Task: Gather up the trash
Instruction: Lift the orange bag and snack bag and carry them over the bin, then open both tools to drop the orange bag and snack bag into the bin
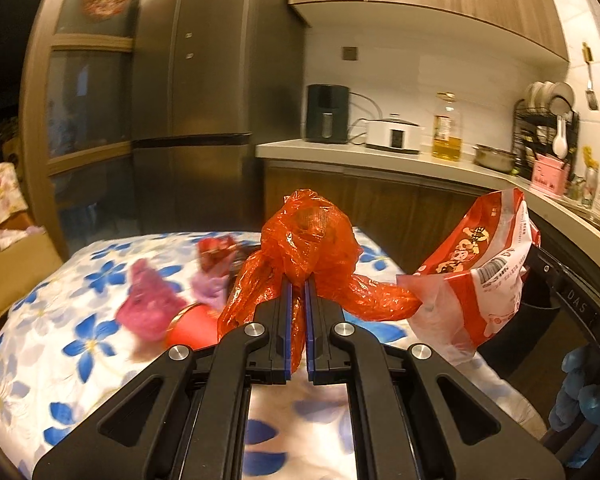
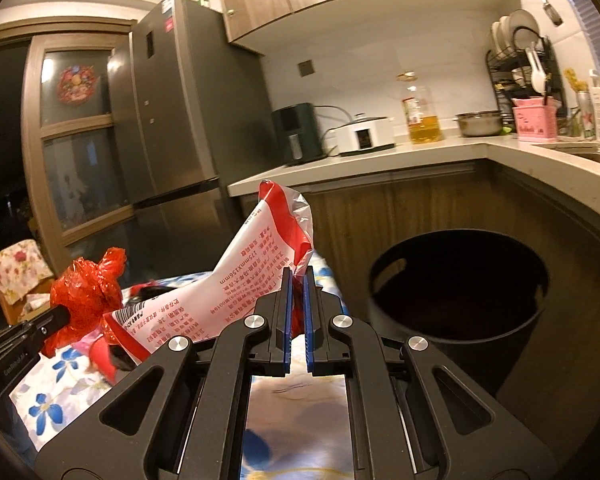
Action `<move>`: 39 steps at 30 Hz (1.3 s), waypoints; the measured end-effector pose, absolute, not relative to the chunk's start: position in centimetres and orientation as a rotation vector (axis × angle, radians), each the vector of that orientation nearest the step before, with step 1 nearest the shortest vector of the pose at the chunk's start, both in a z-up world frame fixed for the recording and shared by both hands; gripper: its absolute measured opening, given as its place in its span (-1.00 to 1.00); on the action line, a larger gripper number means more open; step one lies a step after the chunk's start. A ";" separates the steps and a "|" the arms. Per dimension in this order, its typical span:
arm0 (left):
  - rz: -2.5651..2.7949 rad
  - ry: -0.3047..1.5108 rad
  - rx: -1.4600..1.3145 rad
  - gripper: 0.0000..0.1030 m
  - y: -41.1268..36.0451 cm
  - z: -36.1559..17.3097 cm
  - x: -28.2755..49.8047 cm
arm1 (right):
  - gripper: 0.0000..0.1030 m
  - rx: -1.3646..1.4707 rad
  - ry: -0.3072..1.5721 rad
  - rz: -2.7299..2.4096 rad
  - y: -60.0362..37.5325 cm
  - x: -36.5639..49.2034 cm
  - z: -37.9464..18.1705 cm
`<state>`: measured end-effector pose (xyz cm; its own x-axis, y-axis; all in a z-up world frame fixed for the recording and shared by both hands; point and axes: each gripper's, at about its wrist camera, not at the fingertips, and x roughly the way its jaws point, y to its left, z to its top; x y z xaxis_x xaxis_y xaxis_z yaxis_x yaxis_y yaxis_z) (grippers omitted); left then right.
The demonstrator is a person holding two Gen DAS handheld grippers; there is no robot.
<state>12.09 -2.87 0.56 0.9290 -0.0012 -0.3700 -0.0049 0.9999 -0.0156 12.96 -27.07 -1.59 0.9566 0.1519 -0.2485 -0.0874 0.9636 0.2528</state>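
My left gripper (image 1: 298,282) is shut on a crumpled orange-red plastic bag (image 1: 312,240) and holds it above the flowered table (image 1: 60,320). The same bag (image 2: 86,294) and the left gripper show at the left of the right wrist view. My right gripper (image 2: 298,274) is shut on a red-and-white snack wrapper (image 2: 252,276), lifted off the table; the wrapper also shows in the left wrist view (image 1: 484,276). A black round bin (image 2: 456,292) stands open to the right of the table. Pink crumpled trash (image 1: 146,304), a red cup (image 1: 192,326) and a red wrapper (image 1: 216,250) lie on the table.
A kitchen counter (image 1: 380,156) runs behind and to the right, with an oil bottle (image 1: 447,130), a white cooker (image 1: 394,136), a black appliance (image 1: 327,114) and a dish rack (image 1: 546,128). A grey fridge (image 1: 204,92) stands behind the table. A cardboard box (image 1: 12,268) sits at the left.
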 end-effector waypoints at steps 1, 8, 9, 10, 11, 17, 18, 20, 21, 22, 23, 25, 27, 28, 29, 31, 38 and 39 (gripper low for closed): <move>-0.009 0.377 -0.012 -0.91 -3.4 0.6 12.3 | -0.90 0.244 0.266 0.109 -27.7 12.9 -1.6; -0.104 0.360 0.023 -0.91 -7.7 1.6 14.4 | -0.90 0.260 0.243 0.009 -32.0 12.9 -1.4; -0.120 0.357 0.026 -0.91 -8.5 1.7 14.8 | -0.90 0.264 0.238 -0.007 -32.6 12.9 -1.4; -0.135 0.355 0.028 -0.91 -9.2 1.9 15.1 | -0.90 0.267 0.235 -0.020 -33.2 12.9 -1.3; -0.148 0.352 0.030 -0.91 -9.7 2.0 15.3 | -0.90 0.269 0.231 -0.036 -33.8 12.9 -1.2; -0.237 0.328 0.061 -0.91 -14.0 2.4 16.7 | -0.90 0.273 0.203 -0.164 -37.6 12.9 -1.1; -0.254 0.323 0.068 -0.91 -14.8 2.3 17.0 | -0.90 0.268 0.202 -0.191 -38.3 13.0 -1.1; -0.279 0.320 0.075 -0.91 -16.2 2.2 17.6 | -0.90 0.263 0.200 -0.230 -39.3 13.0 -1.2; -0.291 0.322 0.076 -0.91 -16.8 2.1 17.9 | -0.90 0.263 0.200 -0.240 -39.7 13.1 -1.2; -0.300 0.325 0.075 -0.91 -17.2 2.0 18.2 | -0.90 0.257 0.200 -0.263 -40.2 13.2 -1.2; -0.313 0.328 0.073 -0.91 -17.7 1.9 18.5 | -0.90 0.254 0.201 -0.276 -40.6 13.3 -1.3; -0.336 0.336 0.071 -0.91 -18.8 1.7 19.2 | -0.90 0.251 0.206 -0.302 -41.3 13.5 -1.6; -0.360 0.338 0.064 -0.90 -19.7 1.5 19.6 | -0.90 0.252 0.212 -0.316 -41.7 13.8 -1.7; -0.377 0.340 0.057 -0.90 -20.1 1.3 19.9 | -0.90 0.250 0.215 -0.322 -41.9 14.0 -1.8; -0.388 0.342 0.053 -0.90 -20.3 1.2 20.1 | -0.90 0.248 0.216 -0.325 -41.9 14.1 -1.9; -0.422 0.350 0.045 -0.90 -21.0 0.9 20.7 | -0.90 0.239 0.224 -0.328 -42.2 14.5 -2.1; -0.484 0.376 0.041 -0.87 -22.9 -0.1 22.2 | -0.89 0.233 0.259 -0.316 -42.5 16.0 -2.8; -0.491 0.384 0.036 -0.87 -23.0 -0.4 22.4 | -0.89 0.234 0.265 -0.315 -42.5 16.3 -2.8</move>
<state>22.40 -22.99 -0.35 0.8121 -0.4532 -0.3677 0.4665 0.8826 -0.0575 16.26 -42.52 -2.84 0.9168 -0.2732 -0.2912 0.3341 0.9243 0.1845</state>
